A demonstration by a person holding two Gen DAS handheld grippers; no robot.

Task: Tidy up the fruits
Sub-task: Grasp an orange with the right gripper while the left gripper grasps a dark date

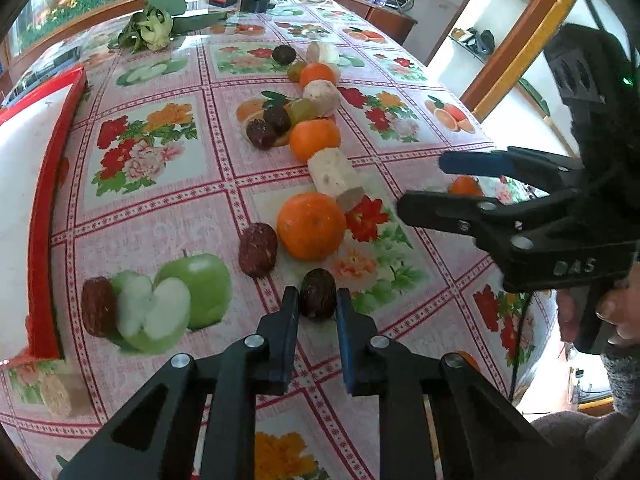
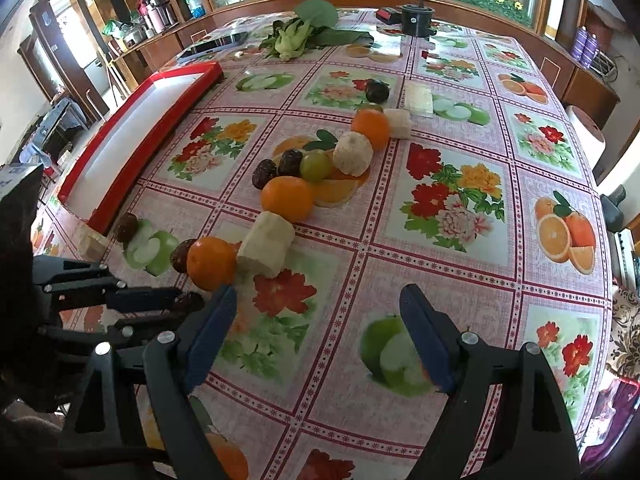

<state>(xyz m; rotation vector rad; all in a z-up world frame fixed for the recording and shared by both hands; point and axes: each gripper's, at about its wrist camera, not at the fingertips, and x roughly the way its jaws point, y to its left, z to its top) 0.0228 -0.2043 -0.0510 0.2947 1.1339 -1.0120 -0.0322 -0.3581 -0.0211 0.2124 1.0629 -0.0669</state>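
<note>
A table [image 2: 460, 248] under a floral oilcloth carries a loose line of oranges [image 2: 286, 198], dark dates [image 1: 258, 250], pale banana pieces [image 2: 267, 249] (peeled), plus a red-rimmed tray [image 2: 132, 160] and leafy greens [image 2: 292, 40].

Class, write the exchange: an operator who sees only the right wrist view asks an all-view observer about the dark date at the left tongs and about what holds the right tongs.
Operator: Is that dark date really inside the left tongs?
Observer: Yes. The left wrist view shows the date between both fingers of the left tongs, close on each side. I cannot confirm a firm pinch.
Operator: What holds my right tongs?
Observer: A hand grips the handle, and the right tongs are open with nothing between them.
</note>
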